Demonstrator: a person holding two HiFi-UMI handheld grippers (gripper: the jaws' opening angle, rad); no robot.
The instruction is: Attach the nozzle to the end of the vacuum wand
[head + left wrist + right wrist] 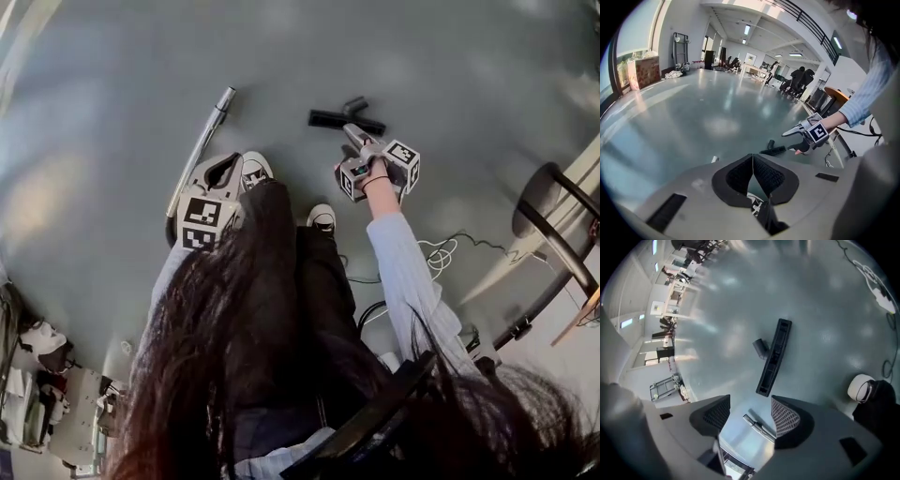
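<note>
Grey floor (394, 47) with nozzle (345, 119) and wand (202, 145) well apart; left gripper (752, 176) together, empty; right gripper (750, 414) wide apart near nozzle.

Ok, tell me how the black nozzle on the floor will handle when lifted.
The nozzle looks like rigid plastic, so probably stiff and light. Its long flat bar lies on the floor, so it should slide, not roll. Gripped off-centre it may swing.

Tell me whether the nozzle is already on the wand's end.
No: in the head view the nozzle lies on the floor, apart from the wand, whose silver end is bare.
</note>
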